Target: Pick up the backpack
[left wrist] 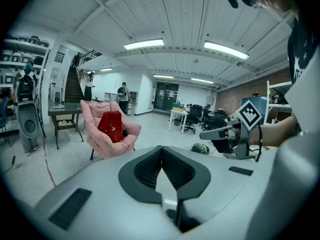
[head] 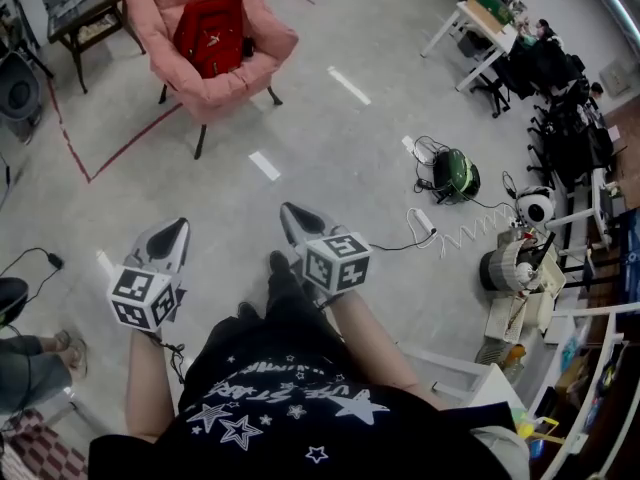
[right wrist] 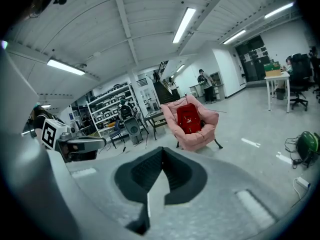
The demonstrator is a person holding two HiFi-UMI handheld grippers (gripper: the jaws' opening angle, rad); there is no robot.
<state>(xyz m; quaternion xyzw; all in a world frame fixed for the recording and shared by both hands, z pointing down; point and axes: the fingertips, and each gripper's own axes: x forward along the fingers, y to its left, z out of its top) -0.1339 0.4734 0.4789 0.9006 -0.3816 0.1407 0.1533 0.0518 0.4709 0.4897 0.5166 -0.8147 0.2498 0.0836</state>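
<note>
A red backpack [head: 211, 31] stands upright in a pink padded chair [head: 262, 64] across the room; it also shows in the left gripper view as the backpack [left wrist: 111, 125] and in the right gripper view as the backpack [right wrist: 188, 118]. My left gripper [head: 175, 230] and right gripper [head: 289, 211] are held side by side in front of the person's body, far short of the chair. Both point toward it. Each has its jaws shut with nothing between them.
A dark side table [head: 82, 16] stands left of the chair. Red tape lines [head: 120, 148] mark the floor. A green device [head: 456, 175] with cables and a power strip [head: 423, 220] lies to the right. Desks and office chairs [head: 545, 68] fill the far right; a person's foot [head: 62, 342] is at left.
</note>
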